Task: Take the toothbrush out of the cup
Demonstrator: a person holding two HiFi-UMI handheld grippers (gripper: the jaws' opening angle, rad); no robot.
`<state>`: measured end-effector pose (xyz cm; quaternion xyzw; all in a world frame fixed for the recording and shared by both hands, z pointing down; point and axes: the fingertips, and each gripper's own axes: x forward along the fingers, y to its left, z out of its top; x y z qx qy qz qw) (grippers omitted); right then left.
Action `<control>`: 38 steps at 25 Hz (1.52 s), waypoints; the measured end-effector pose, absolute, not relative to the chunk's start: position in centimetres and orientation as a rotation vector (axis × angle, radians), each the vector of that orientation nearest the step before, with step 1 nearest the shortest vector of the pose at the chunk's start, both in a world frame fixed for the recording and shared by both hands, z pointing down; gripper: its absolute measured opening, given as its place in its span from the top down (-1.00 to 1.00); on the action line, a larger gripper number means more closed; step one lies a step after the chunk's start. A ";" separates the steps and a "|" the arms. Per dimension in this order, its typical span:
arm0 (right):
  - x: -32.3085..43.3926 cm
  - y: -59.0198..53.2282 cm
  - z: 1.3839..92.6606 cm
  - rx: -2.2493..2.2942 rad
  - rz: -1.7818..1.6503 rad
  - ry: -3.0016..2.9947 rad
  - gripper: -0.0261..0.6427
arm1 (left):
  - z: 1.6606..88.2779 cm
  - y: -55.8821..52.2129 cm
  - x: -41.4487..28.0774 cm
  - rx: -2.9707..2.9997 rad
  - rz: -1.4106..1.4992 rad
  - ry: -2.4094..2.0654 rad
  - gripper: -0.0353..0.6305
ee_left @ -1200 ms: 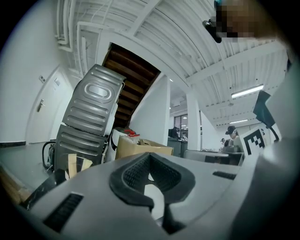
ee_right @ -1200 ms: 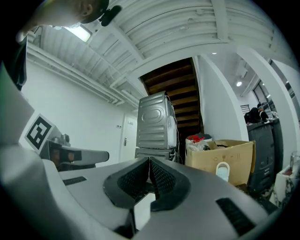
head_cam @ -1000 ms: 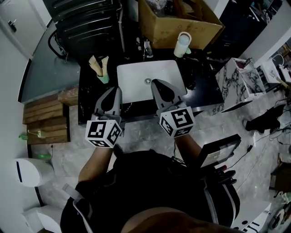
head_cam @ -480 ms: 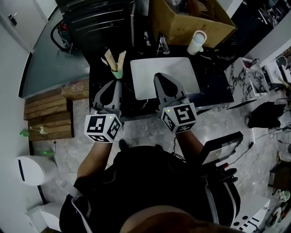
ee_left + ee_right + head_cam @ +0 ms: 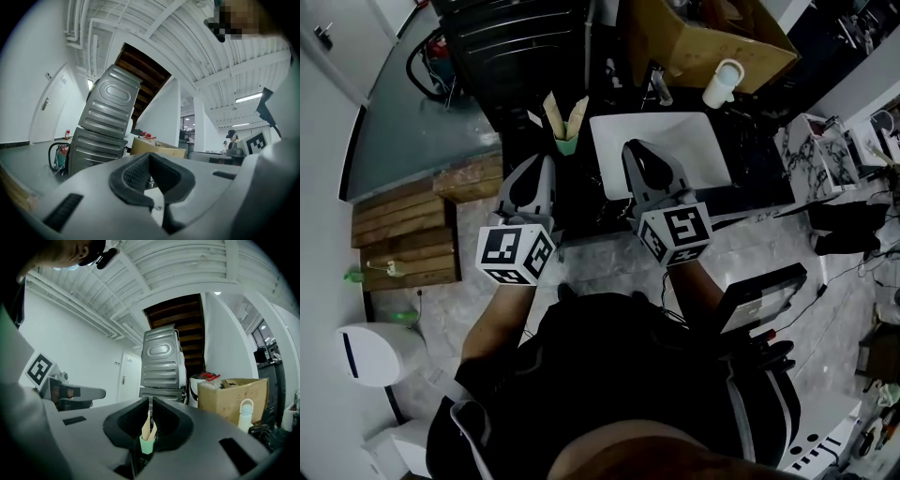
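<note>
Bathroom counter [image 5: 583, 192] in black, seen steeply from above, with white basin [image 5: 694, 141] sunk into it. Person in dark clothing standing before it, one tong-like gripper in each hand, both pointing level toward the counter. Left gripper [image 5: 544, 164] over the counter's left end. Right gripper [image 5: 631, 148] over the near left part of the basin. Square-marker cube at the rear of each.

Small green cup [image 5: 567, 145] upright on the counter, just left of the basin, beyond the left gripper's tip and apart from it. Two pale beige toothbrushes [image 5: 566, 112] standing in the cup, fanned into a V, touched by neither gripper.

Left gripper view: jaws pressed together with nothing between them, only a sliver of white showing through the hollow behind the pads. Right gripper view: jaws likewise together, with a thin slit left at the tips. Green cup and its toothbrushes visible through that slit, farther off on the counter and not gripped.

Behind the basin: faucet [image 5: 656, 84], white bottle [image 5: 722, 84] and open cardboard box [image 5: 712, 42]. Ribbed grey metal unit [image 5: 525, 37] at back left. Wooden slats [image 5: 398, 234] on pale floor to the left of the counter.
</note>
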<state>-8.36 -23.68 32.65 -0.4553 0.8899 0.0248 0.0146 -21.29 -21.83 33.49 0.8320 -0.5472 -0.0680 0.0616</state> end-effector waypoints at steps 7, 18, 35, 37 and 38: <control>-11.5 -24.1 32.9 -1.454 0.045 2.742 0.84 | 34.2 -22.4 -24.5 2.507 -0.209 -1.610 0.89; -13.8 -27.3 35.8 -1.443 -0.049 2.801 0.54 | 36.4 -24.8 -26.0 2.489 -0.165 -1.617 0.89; -15.9 -37.8 44.3 -1.289 -0.241 2.978 0.35 | 41.0 -29.8 -26.4 2.336 -0.046 -1.752 0.89; -16.4 -38.6 45.3 -1.284 -0.262 2.999 0.33 | 41.2 -30.2 -26.4 2.329 -0.051 -1.764 0.89; -16.5 -39.0 45.8 -1.284 -0.276 3.006 0.31 | 41.4 -30.4 -26.4 2.323 -0.048 -1.769 0.89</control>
